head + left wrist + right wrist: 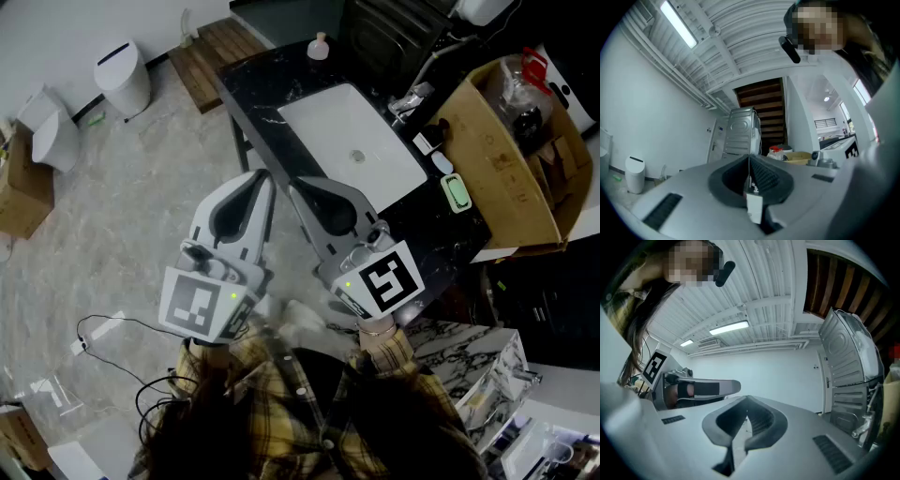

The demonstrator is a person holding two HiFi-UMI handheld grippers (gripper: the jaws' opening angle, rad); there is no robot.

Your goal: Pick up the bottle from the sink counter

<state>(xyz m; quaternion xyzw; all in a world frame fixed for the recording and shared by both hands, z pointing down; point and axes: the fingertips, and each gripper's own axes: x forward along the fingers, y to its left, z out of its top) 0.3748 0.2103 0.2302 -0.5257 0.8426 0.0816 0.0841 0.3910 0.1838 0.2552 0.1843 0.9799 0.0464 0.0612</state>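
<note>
A small pink-white bottle point(319, 45) stands at the far end of the black sink counter point(258, 98), beyond the white basin point(356, 141). Both grippers are held close to the person's body, far short of the bottle. My left gripper point(262, 178) hangs over the floor just left of the counter's near end, jaws shut with nothing between them point(749, 161). My right gripper point(297, 184) sits beside it over the counter's near edge, its tips also together and empty point(746, 401). Both gripper views tilt up at the ceiling and do not show the bottle.
A faucet point(410, 98) and a green dish point(456, 192) sit at the basin's right. An open cardboard box point(506, 159) with items stands right of the counter. On the floor to the left are a white bin point(124, 77), wooden steps point(211, 56) and loose cables point(103, 328).
</note>
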